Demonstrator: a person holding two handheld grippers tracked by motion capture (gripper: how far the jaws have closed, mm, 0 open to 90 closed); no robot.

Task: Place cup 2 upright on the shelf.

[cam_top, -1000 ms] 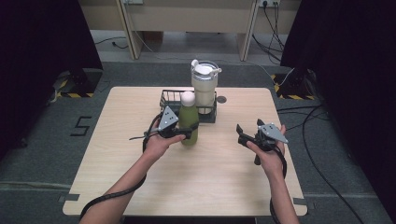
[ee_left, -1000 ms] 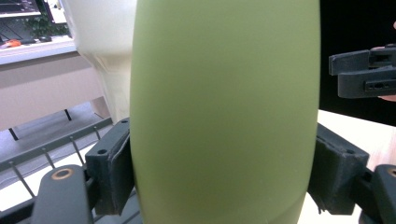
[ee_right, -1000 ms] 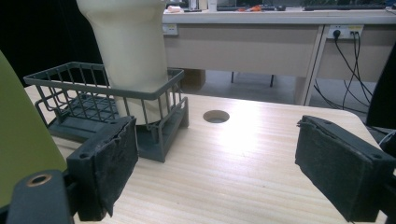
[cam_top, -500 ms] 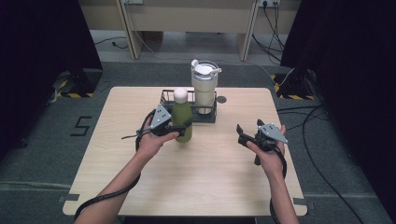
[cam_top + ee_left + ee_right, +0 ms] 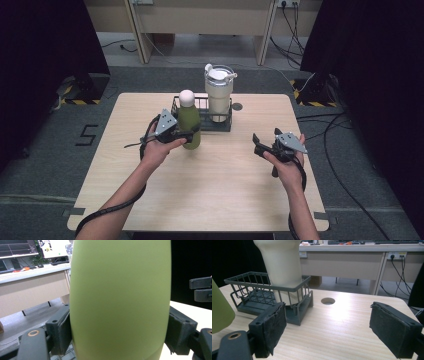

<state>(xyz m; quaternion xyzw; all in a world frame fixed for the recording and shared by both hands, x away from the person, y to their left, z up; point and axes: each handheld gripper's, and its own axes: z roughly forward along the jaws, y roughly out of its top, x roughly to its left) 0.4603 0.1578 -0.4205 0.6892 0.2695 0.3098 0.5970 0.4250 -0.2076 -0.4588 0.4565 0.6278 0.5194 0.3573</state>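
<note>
Left of centre in the high view, the left gripper (image 5: 192, 134) clamps the green bottle (image 5: 189, 122), a smooth matte body that swells like a pear under a rounded pale cap. It is held upright over the pale wood-grain table (image 5: 215, 190), just in front of the dark wire basket (image 5: 200, 100). In the left gripper view its black rubbery pads (image 5: 61, 332) press flat on both flanks of the bottle. At frame centre a cream tumbler (image 5: 219, 95), tall and cylindrical, stands inside the basket. Lower right, the right gripper (image 5: 257, 142) hovers with coarse square pads (image 5: 272, 327) apart, nothing between them
</note>
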